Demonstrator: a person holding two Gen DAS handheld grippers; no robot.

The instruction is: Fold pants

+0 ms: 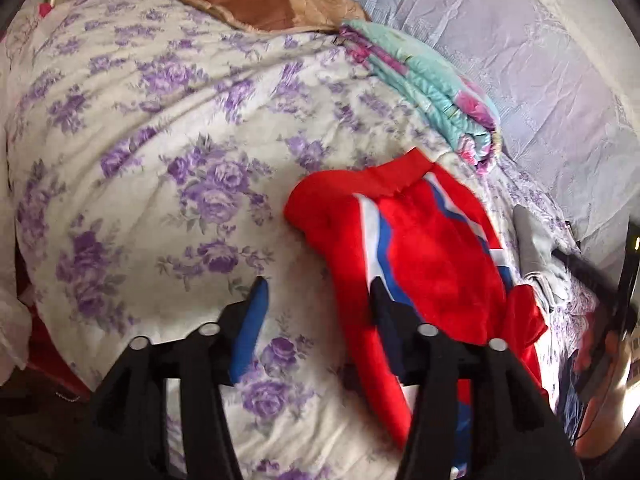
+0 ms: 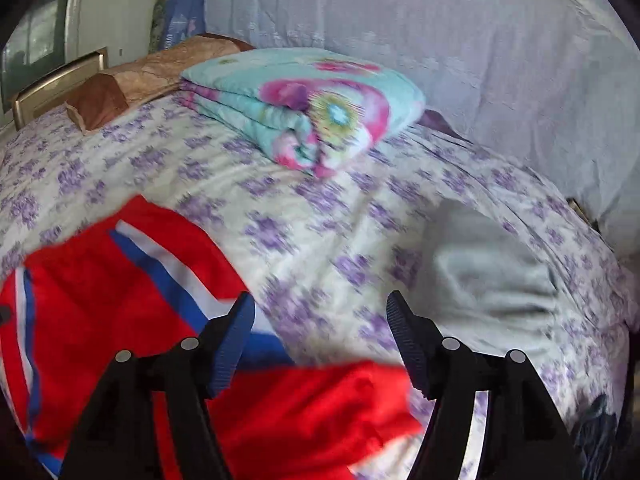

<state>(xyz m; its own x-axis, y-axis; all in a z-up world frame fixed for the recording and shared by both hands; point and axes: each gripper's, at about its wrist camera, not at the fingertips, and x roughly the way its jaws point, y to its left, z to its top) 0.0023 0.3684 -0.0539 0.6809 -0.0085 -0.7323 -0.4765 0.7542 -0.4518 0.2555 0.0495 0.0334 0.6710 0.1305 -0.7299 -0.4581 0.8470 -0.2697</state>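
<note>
The red pants with white and blue stripes lie crumpled on the bed, right of centre in the left wrist view and at lower left in the right wrist view. My left gripper is open, its right finger over the pants' edge and its left finger over bare bedspread. My right gripper is open and empty; its left finger sits over the pants' striped edge, its right finger over the bedspread. Part of the pants runs under both grippers, hidden by them.
The bed has a white bedspread with purple flowers. A folded teal and pink quilt and a brown pillow lie at the back. A folded grey cloth lies right of the pants. A pale curtain hangs behind.
</note>
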